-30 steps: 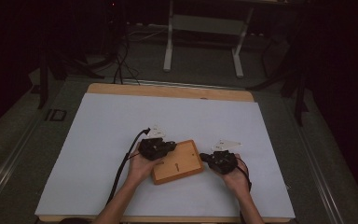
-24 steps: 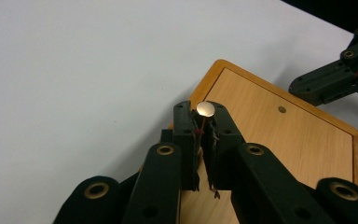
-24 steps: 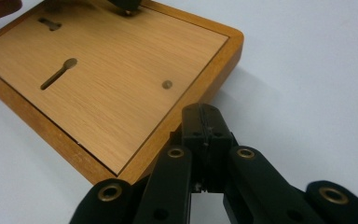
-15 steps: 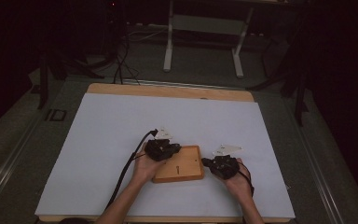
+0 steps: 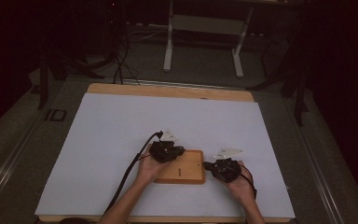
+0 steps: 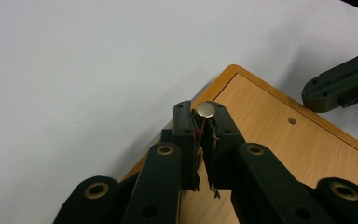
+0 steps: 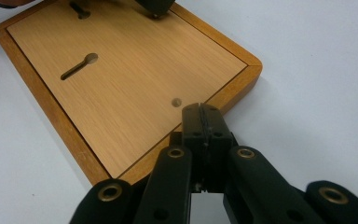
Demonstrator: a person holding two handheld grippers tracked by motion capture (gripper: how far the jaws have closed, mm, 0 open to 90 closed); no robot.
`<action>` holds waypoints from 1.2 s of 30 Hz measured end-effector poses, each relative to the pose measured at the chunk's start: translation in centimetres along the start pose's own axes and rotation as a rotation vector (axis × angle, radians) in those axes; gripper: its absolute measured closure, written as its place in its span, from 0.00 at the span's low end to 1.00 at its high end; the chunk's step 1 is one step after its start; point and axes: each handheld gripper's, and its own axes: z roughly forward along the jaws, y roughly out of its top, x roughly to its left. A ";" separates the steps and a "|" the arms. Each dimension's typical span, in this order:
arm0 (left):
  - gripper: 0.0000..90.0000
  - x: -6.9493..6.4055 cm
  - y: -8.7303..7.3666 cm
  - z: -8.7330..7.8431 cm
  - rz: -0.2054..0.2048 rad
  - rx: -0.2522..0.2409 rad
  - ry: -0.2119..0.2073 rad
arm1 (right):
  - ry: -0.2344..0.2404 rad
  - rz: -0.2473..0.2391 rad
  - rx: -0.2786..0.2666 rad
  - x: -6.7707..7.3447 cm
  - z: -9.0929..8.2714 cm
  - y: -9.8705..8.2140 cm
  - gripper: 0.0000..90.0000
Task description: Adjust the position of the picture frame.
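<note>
High view: flat rectangular wooden board with a darker orange-brown rim (image 5: 186, 170) lying on the white sheet covering the table (image 5: 121, 135), near the person's edge, a little right of centre. Left gripper (image 5: 167, 151) resting over the board's far left corner, left hand (image 5: 150, 169) covering the left end of the board; black cable trailing back toward the near left. Right gripper (image 5: 214, 167) just beside the board's right edge, jaws pointing at it, held in the right hand (image 5: 238, 179). Left gripper view: black jaws drawn almost together above the board's corner, only a thin slit between the pads, a small round silver metal disc (image 6: 205, 109) sitting at the tips, seemingly pinched there; other gripper at the upper right. Right gripper view: jaws pressed fully together with nothing between them, tips over the board's near rim beside a small round hole (image 7: 177, 101); keyhole-shaped slot (image 7: 79, 66) farther along the panel.
</note>
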 end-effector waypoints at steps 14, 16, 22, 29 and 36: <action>0.92 0.3 -0.1 0.1 -0.028 0.000 -0.021 | 0.003 -0.001 -0.006 0.0 0.0 -0.1 1.00; 0.92 0.4 -0.1 0.0 -0.038 0.001 -0.032 | 0.001 -0.002 -0.005 0.0 0.0 -0.1 1.00; 0.84 0.2 0.0 -0.4 -0.038 -0.018 -0.043 | 0.003 -0.003 -0.008 0.0 0.0 -0.1 1.00; 0.67 0.4 0.1 -1.7 -0.049 -0.057 -0.020 | -0.002 -0.003 -0.018 -0.1 0.0 0.0 0.98; 0.59 0.4 -1.0 -2.9 -0.038 -0.049 0.028 | -0.014 0.000 -0.041 -0.3 -0.2 0.1 0.93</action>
